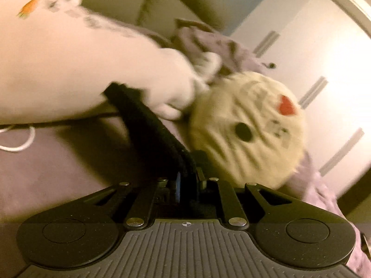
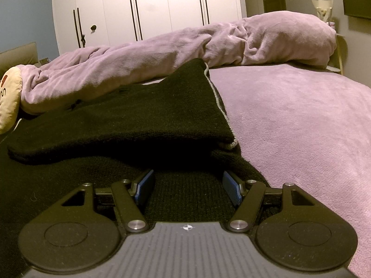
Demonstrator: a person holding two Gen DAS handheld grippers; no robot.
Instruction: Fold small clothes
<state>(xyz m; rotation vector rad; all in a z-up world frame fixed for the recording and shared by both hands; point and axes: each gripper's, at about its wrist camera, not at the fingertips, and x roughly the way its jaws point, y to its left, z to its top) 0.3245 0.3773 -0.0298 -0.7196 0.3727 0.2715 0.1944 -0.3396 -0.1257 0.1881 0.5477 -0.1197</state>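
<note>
My left claw [image 1: 185,176] is clamped on a strip of the black knit garment [image 2: 129,115] spread on the bed [image 2: 301,120], lifting it mid-fold, while my right claw [image 2: 188,191] rests apart on the knit; next I judge the strip must be carried across.

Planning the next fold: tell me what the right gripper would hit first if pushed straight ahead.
Probably the raised folded layer of the black knit garment, just ahead of the open right gripper; the rumpled purple blanket lies beyond.

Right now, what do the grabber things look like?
Both grippers, left gripper and right gripper, are black with round side discs, silver rivets, a ribbed grey base and a small crosshair mark. The right one's finger pads are ribbed blue.
</note>
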